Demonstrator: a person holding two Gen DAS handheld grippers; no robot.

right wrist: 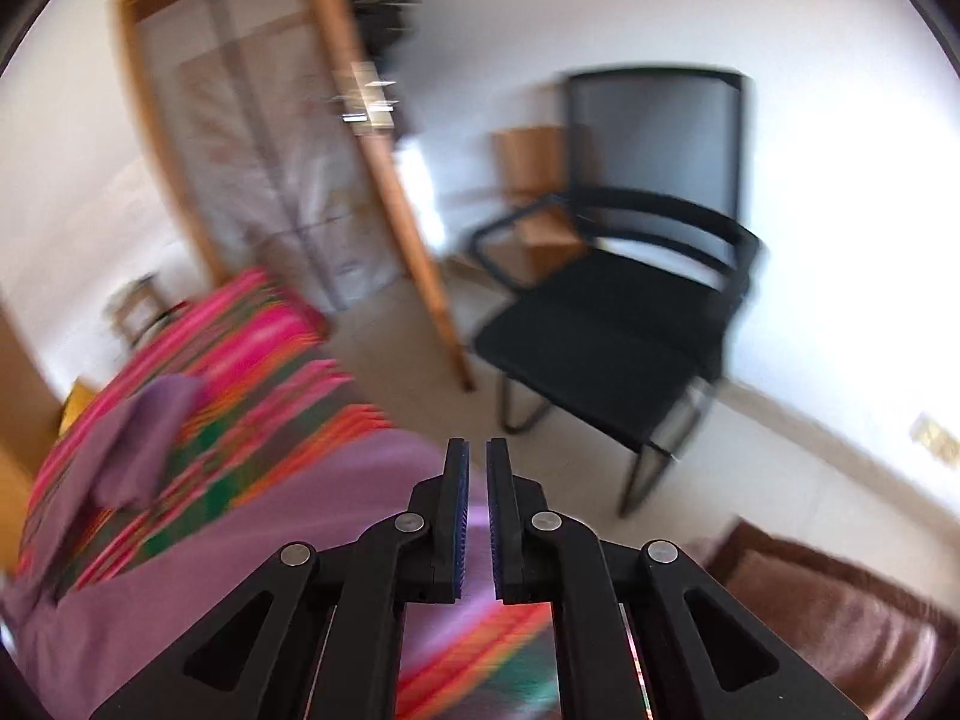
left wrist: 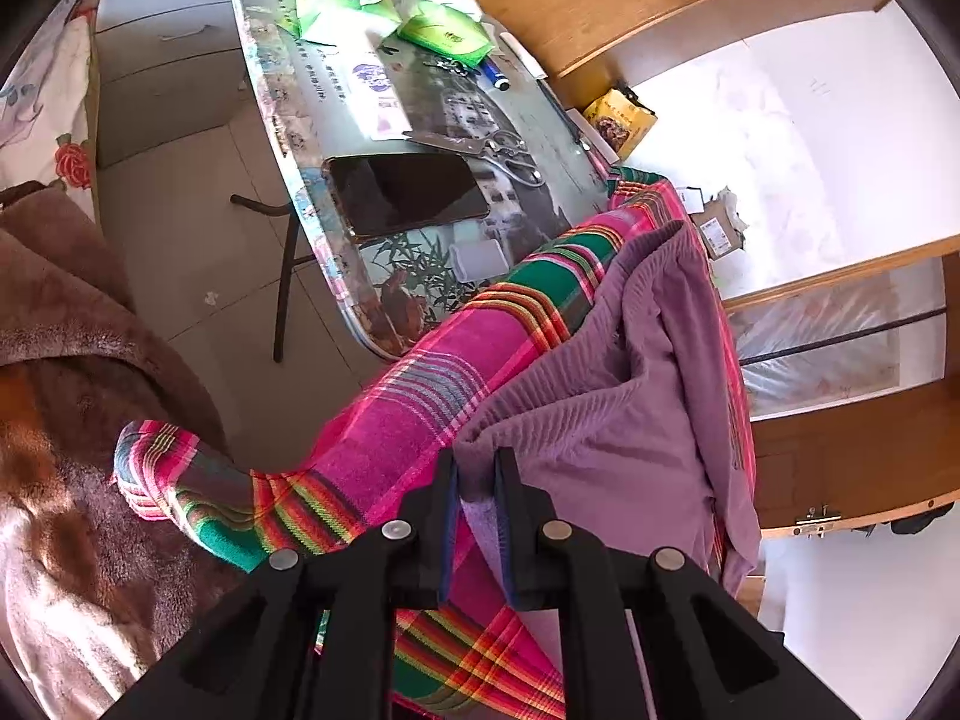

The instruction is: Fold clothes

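The purple garment is lying rumpled on the pink, green and orange plaid cloth, which is draping over the near end of a folding table and trailing off its corner. In the left wrist view, the left gripper is pinching a fold of the purple garment's near edge between its 2 black fingers, the jaws standing narrow with purple fabric filling the gap. Beyond the plaid cloth, on the bare part of the table, a dark smartphone is lying flat, with a pair of scissors just beside it and 2 green tissue packs sitting at the far end. A brown fleece blanket is bunching up to the left of the plaid cloth.

In the right wrist view, which is blurring with motion, the right gripper is hovering above the purple garment, its jaws standing slightly apart with a narrow empty gap at the tips and nothing gripped. The plaid cloth is showing beyond the garment, and a black mesh armchair is standing well apart from the cloth, on the pale floor.
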